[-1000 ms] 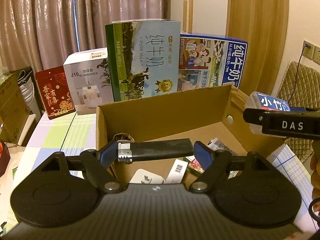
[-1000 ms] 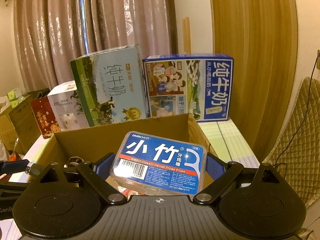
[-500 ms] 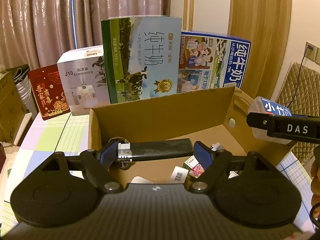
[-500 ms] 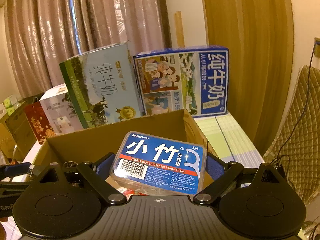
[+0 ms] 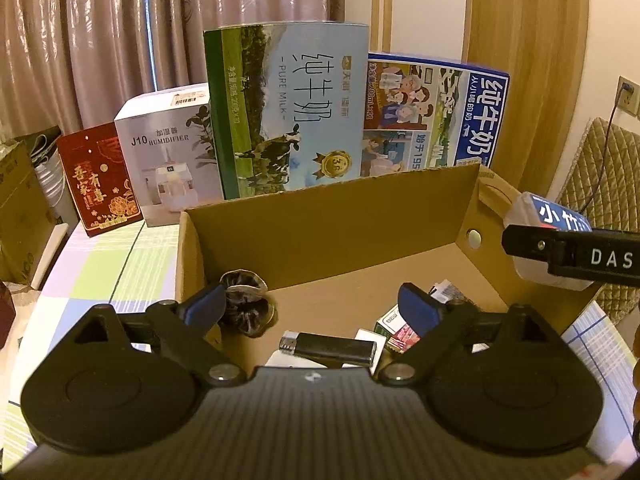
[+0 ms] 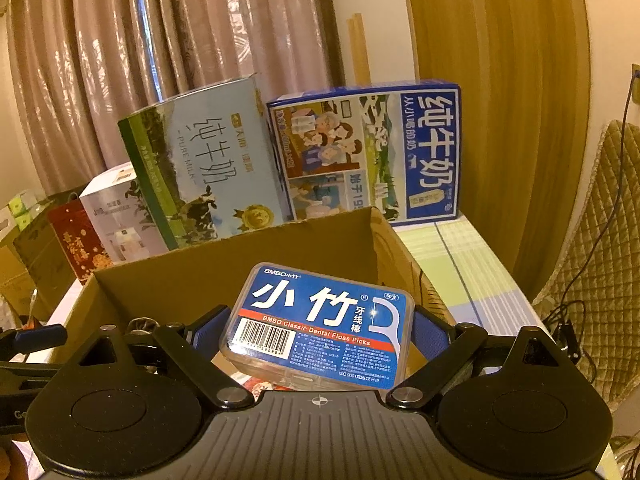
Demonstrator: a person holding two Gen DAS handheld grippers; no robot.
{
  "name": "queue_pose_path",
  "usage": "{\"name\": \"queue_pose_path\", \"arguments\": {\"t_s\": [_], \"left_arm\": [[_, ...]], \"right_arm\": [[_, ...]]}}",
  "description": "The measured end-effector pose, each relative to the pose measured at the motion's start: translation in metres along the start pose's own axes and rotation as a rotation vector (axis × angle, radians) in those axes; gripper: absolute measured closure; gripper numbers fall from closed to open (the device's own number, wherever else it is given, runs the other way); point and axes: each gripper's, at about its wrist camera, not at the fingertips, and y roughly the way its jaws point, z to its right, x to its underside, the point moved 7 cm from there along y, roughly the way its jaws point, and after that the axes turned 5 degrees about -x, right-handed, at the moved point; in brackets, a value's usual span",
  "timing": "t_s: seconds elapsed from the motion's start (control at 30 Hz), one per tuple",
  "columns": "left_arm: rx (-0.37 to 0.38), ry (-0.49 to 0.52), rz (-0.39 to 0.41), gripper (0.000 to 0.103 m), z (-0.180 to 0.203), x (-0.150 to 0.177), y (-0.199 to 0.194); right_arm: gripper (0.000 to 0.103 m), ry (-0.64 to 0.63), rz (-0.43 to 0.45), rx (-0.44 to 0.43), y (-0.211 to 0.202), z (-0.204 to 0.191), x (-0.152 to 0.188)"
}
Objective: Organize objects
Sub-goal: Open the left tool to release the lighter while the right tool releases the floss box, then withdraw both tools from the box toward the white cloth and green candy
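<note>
Already the lighter (image 5: 331, 347) lay in the box (image 5: 332, 220) under the wide-open, empty left tongs (image 5: 318, 307), while the right tongs (image 6: 312, 330) held the floss case (image 6: 320, 326) tight, maybe just above the box, waiting to go in.

The left wrist view sits close above the near edge of the cardboard box (image 5: 332, 220), looking forward and slightly down between the left tongs (image 5: 312, 308) into it, with the right tongs (image 5: 568, 256) entering from the right edge. The right wrist view looks forward from just right of the same box (image 6: 240, 264), through the right tongs (image 6: 316, 332). Both views share the box, the milk cartons (image 5: 288, 112) (image 6: 208, 168) behind it, the curtain (image 5: 120, 40) (image 6: 120, 60) and the checked tabletop (image 5: 116, 264) (image 6: 460, 252).
</note>
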Motion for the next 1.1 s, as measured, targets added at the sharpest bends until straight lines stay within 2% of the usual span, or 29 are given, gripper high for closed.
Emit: {"name": "queue_pose_path", "arguments": {"t_s": [0.57, 0.63, 0.73, 0.77, 0.87, 1.1], "left_arm": [[0.005, -0.002, -0.005, 0.012, -0.005, 0.002, -0.003], [0.003, -0.003, -0.004, 0.012, -0.007, 0.002, -0.003], [0.001, -0.005, -0.005, 0.012, -0.009, 0.003, -0.003], [-0.001, -0.005, -0.005, 0.012, -0.010, 0.003, -0.003], [0.000, -0.008, -0.006, 0.012, -0.012, 0.004, -0.003], [-0.002, -0.008, -0.006, 0.012, -0.013, 0.004, -0.003]], "right_arm": [[0.012, -0.003, 0.004, -0.027, 0.003, -0.013, -0.001], [0.012, 0.002, 0.028, -0.049, 0.003, -0.014, -0.003], [0.002, 0.024, 0.104, -0.059, 0.000, -0.013, -0.005], [0.002, 0.039, 0.107, -0.059, 0.000, -0.011, -0.006], [0.002, 0.090, 0.090, -0.063, 0.003, -0.003, -0.006], [0.002, 0.079, 0.054, -0.051, 0.006, 0.000, -0.002]]}}
